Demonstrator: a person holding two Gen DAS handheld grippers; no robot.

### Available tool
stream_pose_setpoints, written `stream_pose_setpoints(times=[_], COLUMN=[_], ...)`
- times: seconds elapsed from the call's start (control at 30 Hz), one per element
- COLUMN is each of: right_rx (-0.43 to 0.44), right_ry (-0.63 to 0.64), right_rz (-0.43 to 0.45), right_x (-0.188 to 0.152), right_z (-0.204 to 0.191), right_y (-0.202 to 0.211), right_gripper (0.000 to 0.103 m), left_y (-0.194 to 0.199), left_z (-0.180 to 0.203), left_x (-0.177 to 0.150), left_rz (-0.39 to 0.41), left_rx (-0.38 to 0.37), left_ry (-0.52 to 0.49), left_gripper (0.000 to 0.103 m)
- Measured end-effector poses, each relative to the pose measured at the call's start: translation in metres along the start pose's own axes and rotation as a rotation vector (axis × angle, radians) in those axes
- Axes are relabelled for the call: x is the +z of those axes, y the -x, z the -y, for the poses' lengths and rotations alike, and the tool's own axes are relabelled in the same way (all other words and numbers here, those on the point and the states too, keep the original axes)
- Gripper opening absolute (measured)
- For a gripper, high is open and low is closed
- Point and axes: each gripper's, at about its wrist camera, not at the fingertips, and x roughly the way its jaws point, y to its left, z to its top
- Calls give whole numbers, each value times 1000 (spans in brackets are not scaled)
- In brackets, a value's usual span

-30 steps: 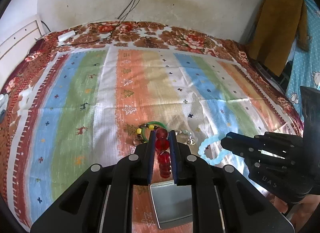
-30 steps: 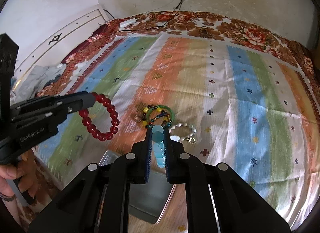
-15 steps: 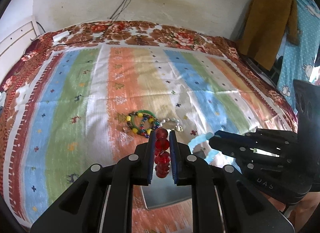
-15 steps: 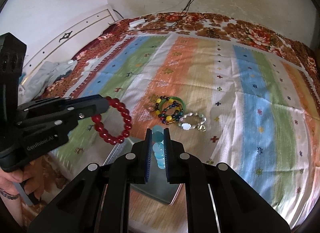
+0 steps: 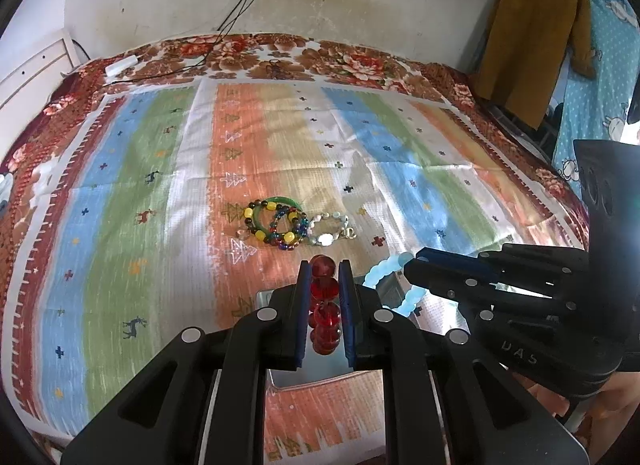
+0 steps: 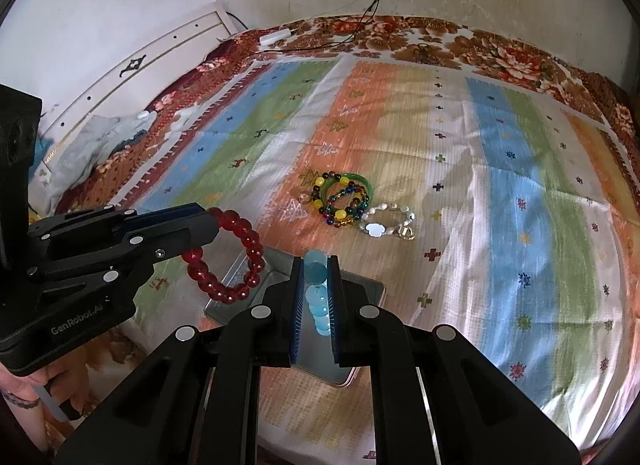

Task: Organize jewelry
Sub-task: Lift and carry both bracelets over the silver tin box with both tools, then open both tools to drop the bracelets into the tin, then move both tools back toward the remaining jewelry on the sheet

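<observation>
Two grippers each carry one bracelet above a shallow metal tray. Left wrist view: the left gripper (image 5: 325, 265) has its jaws narrowed onto the red bracelet (image 5: 325, 307), a string of round, glossy, translucent beads that hangs between the blue-edged fingers over the tray (image 5: 320, 369), a rectangular tin with rounded corners and a dull reflective floor. To the right, the right gripper (image 5: 414, 265) clamps the pale blue bracelet (image 5: 390, 283), a loop of smooth, milky beads; raised letters reading "UAS" show on its black plastic body. Beyond the tray, on the striped woven cloth (image 5: 132, 193), lie a smooth green bangle (image 5: 286, 201), a bracelet of mixed yellow and dark beads (image 5: 280, 225) overlapping it, and a white bead bracelet (image 5: 330, 229) with a flower-shaped charm, just beside them. Right wrist view: the right gripper (image 6: 316, 263) has its jaws closed narrowly on the pale blue bracelet (image 6: 320, 301), held over the tray (image 6: 362, 281). The left gripper (image 6: 208, 227) grips the red bracelet (image 6: 232, 255), whose full loop hangs free beside the tray's left edge; white lettering on its body reads "GenRobot.AI". The green bangle (image 6: 360, 181), mixed bead bracelet (image 6: 340, 205) and white bead bracelet (image 6: 386, 221) rest together on the cloth (image 6: 520, 205).
</observation>
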Motion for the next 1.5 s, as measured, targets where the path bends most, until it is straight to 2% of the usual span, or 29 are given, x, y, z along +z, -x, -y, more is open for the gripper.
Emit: stream_pose_setpoints(times=[0.07,0.13,0.2,0.3,0.4,0.53,0.67,0.87,1.23,1.5], right_rx=[9,-18,-38,-65,-76,-83,-91,-91,-95,-88], right_ry=[-2,-6,5,4,-16,-37,-49,-58,-87,-113], right_rz=[-15,-22,-14,-2,-1,10,13,31,10,-8], right_x=[-1,-2,-2,-2,-2,0,2,5,15,25], right_z=[1,3,2,5,11,17,20,19,33,45], right_y=[-3,-5,-4,-2,-2,-2,-5,-6,-23,-37], right_gripper=[14,26,47,48,51,53,60,63,65,65], left_y=[0,2,3,3,2,3,1,-4,-32,-51], left_z=[1,-1,-5,-8,-11,-16,-26,-37,-53,-54], left_x=[-2,0,1,2,3,6,8,11,26,32], left_rz=[-1,15,21,22,20,23,23,8,-53,-91], left_rx=[-4,5,10,21,27,32,49,35,83,95], left_ry=[0,17,27,39,47,59,78,111,107,65], left_gripper=[14,18,25,26,38,40,41,49,49,47])
